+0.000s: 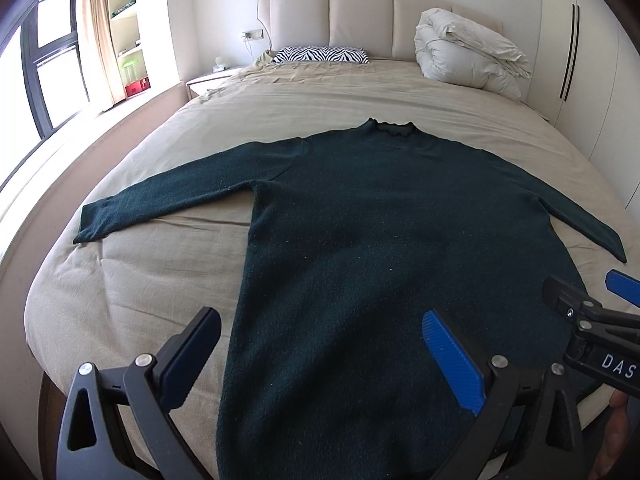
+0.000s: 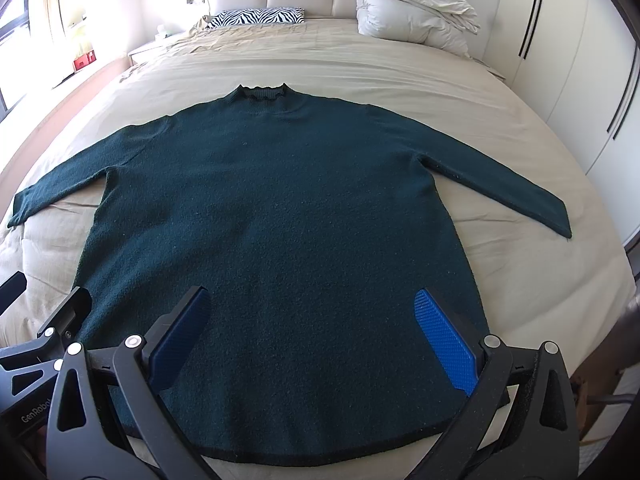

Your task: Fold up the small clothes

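A dark green long-sleeved sweater (image 1: 360, 216) (image 2: 280, 208) lies flat on the bed, collar toward the headboard, both sleeves spread out sideways. My left gripper (image 1: 320, 344) hovers open over the sweater's lower left side, one finger over the bedsheet, the other over the knit. My right gripper (image 2: 312, 328) is open above the sweater near its hem, nothing between the fingers. The right gripper (image 1: 592, 308) also shows at the right edge of the left wrist view, and the left gripper (image 2: 44, 316) shows at the left edge of the right wrist view.
The beige bedsheet (image 1: 168, 272) surrounds the sweater. A zebra-print pillow (image 1: 320, 55) and a folded white duvet (image 1: 468, 50) lie by the headboard. A nightstand (image 1: 208, 79) and window are at the left, wardrobe doors (image 2: 568, 60) at the right.
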A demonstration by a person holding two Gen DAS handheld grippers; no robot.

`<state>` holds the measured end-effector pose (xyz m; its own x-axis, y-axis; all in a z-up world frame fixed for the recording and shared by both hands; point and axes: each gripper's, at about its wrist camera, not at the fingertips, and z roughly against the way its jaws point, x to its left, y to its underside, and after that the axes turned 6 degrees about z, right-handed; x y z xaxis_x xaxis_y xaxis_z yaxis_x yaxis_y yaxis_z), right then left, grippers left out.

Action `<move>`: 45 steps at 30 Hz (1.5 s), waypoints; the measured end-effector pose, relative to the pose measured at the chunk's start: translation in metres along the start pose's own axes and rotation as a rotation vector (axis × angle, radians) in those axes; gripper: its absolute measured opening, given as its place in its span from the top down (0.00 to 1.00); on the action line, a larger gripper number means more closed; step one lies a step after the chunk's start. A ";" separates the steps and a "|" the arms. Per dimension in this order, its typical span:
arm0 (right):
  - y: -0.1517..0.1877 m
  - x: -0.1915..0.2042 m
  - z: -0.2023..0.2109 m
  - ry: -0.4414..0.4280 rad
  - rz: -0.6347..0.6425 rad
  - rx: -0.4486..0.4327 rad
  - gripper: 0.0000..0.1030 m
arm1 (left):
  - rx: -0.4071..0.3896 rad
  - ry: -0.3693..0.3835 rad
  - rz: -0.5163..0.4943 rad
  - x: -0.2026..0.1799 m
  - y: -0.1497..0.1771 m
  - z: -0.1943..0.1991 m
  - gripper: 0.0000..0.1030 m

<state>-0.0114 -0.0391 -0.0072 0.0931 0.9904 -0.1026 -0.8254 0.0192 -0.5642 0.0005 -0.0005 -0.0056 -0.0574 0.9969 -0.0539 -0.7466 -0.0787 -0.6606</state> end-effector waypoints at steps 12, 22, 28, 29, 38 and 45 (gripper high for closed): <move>0.001 0.002 -0.001 -0.007 0.007 0.004 0.00 | 0.002 0.002 0.004 0.001 0.001 0.000 0.00; 0.000 0.004 0.000 -0.010 0.011 0.007 0.00 | 0.003 0.003 0.006 0.002 0.001 0.000 0.00; 0.000 0.005 0.000 -0.010 0.011 0.007 0.00 | 0.004 0.004 0.007 0.002 0.001 0.000 0.00; 0.000 0.005 0.000 -0.010 0.011 0.007 0.00 | 0.004 0.004 0.009 0.002 0.001 0.000 0.00; 0.001 0.007 0.000 -0.009 0.013 0.008 0.00 | 0.008 0.005 0.010 0.003 0.000 0.000 0.00; 0.002 0.008 0.000 -0.011 0.013 0.010 0.00 | 0.009 0.007 0.014 0.004 0.000 0.000 0.00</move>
<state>-0.0120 -0.0310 -0.0090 0.0768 0.9919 -0.1010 -0.8320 0.0079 -0.5547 -0.0002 0.0037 -0.0057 -0.0633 0.9957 -0.0680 -0.7519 -0.0924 -0.6528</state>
